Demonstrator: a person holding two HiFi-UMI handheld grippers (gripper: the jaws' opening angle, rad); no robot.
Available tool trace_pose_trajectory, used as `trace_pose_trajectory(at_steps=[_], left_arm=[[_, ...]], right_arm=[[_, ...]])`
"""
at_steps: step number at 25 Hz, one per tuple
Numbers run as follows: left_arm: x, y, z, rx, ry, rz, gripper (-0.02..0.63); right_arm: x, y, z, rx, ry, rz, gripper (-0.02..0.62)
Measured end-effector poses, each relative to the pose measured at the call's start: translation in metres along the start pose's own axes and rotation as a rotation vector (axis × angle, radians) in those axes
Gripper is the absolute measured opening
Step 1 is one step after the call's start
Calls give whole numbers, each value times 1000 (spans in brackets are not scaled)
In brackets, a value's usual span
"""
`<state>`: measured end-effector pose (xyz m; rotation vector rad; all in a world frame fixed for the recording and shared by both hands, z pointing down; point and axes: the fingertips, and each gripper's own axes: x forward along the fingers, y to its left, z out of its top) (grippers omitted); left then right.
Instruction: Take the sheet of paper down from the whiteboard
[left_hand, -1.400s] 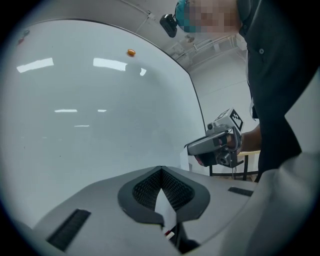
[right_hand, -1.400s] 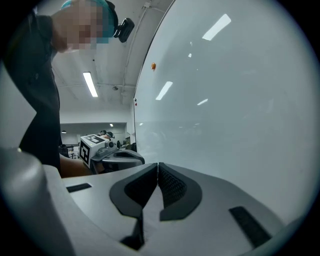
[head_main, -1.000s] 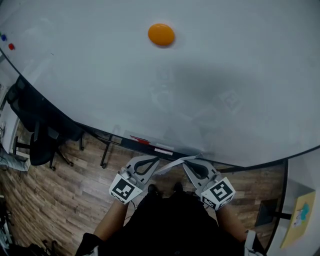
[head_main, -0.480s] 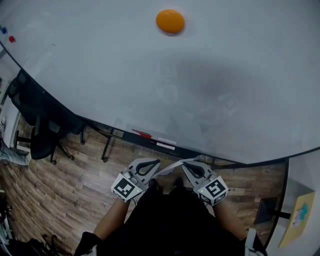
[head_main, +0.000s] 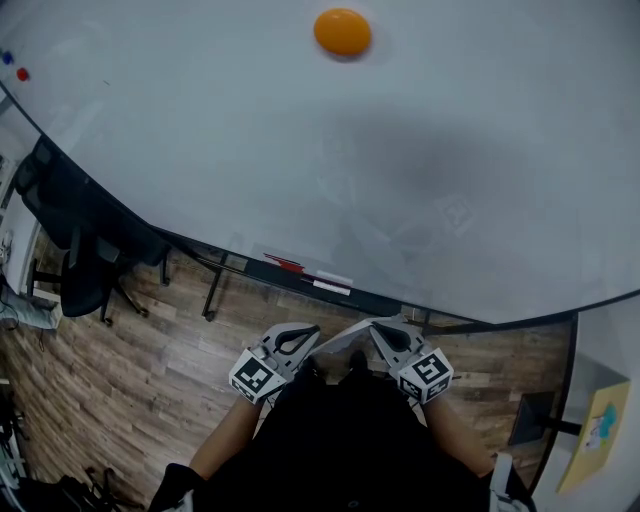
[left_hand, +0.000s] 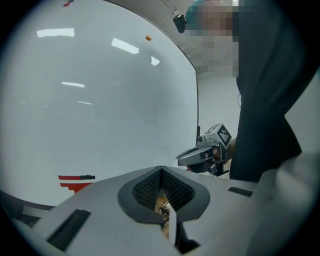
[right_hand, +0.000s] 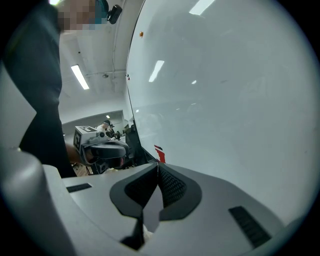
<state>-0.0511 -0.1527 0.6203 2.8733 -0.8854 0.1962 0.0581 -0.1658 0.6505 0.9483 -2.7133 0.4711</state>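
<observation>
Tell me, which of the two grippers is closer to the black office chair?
Left. The black office chair stands to the left of the left gripper; the right gripper is farther right, beyond the left one.

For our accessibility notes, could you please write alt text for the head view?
The left gripper and right gripper hold a sheet between them, below the whiteboard, above a wooden floor. An orange magnet sits high on the board.

I count one white whiteboard (head_main: 250, 170), one orange oval magnet (head_main: 342, 32), one white paper sheet (head_main: 338, 337), one black office chair (head_main: 75, 270), and two grippers: left gripper (head_main: 312, 332), right gripper (head_main: 376, 328).
</observation>
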Motion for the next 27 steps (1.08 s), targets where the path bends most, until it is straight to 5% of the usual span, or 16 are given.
trace_pose_trajectory(at_steps=[14, 27], left_arm=[[3, -13, -7, -63, -3, -48, 12], [-26, 16, -7, -77, -18, -18, 12]], right_arm=[[1, -2, 1, -53, 13, -43, 20], [30, 34, 16, -75, 6, 11, 20]])
